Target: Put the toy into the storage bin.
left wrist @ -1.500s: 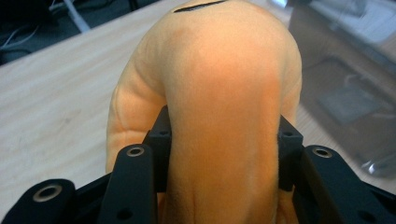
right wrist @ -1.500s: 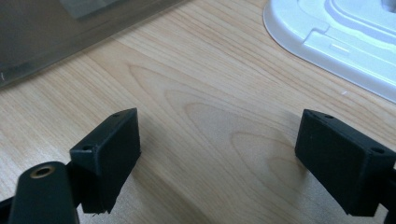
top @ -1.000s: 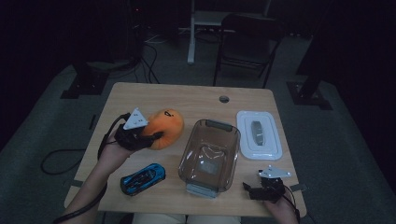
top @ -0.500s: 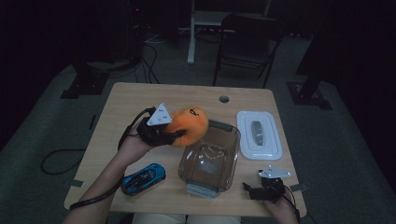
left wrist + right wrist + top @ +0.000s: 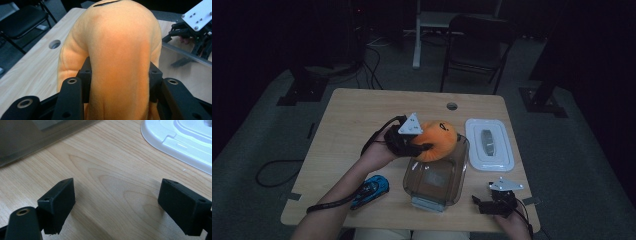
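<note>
**Operator:** Plush toy (image 5: 439, 139), orange and soft, is hanging over the far left corner of the clear container (image 5: 432, 196). I am gripping it with the left gripper (image 5: 424, 146); in the left gripper view the two black jaws are pressing into the plush (image 5: 120, 57) from both sides, denting it.

**Listener:** And the other hand?

**Operator:** I am resting the right gripper (image 5: 484, 204) near the front right corner of the table (image 5: 342, 120), just beside the container. In the right gripper view its jaws are standing wide apart over bare wood, holding nothing. The white lid (image 5: 489, 145) is lying flat to the right of the container, and a blue toy car (image 5: 371, 190) is sitting to the container's left.

**Listener:** How are you planning to finish this well?

**Operator:** I am judging that the toy needs to be more over the middle of the container before I lower it, since it is overlapping the rim now. I am aiming to bring it down inside the walls, then open the jaws gently so the soft fabric is not snagging. I am keeping the right gripper clear of the drop.
</note>
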The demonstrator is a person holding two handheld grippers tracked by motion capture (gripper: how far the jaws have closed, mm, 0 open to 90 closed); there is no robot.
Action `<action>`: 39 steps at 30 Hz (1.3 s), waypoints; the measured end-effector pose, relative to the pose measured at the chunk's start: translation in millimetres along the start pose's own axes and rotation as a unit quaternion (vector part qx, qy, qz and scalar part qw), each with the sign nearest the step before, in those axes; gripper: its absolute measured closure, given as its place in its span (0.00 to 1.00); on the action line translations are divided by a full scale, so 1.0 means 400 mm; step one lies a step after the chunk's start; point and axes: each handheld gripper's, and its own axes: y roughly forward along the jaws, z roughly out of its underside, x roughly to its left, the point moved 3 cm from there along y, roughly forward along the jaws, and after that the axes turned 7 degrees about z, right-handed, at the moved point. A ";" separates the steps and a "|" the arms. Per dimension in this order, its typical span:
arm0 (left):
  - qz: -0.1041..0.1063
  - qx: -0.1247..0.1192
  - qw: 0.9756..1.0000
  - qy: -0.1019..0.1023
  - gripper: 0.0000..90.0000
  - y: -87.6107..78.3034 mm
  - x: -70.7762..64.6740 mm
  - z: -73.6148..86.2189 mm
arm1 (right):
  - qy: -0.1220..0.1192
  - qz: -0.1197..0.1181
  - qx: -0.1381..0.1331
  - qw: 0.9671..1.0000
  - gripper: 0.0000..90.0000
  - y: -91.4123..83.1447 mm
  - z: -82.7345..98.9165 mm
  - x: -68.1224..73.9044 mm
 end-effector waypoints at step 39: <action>0.068 0.070 0.995 -0.016 0.54 0.158 -0.002 0.026 | 0.000 0.000 0.000 1.000 0.16 0.000 0.000 -0.001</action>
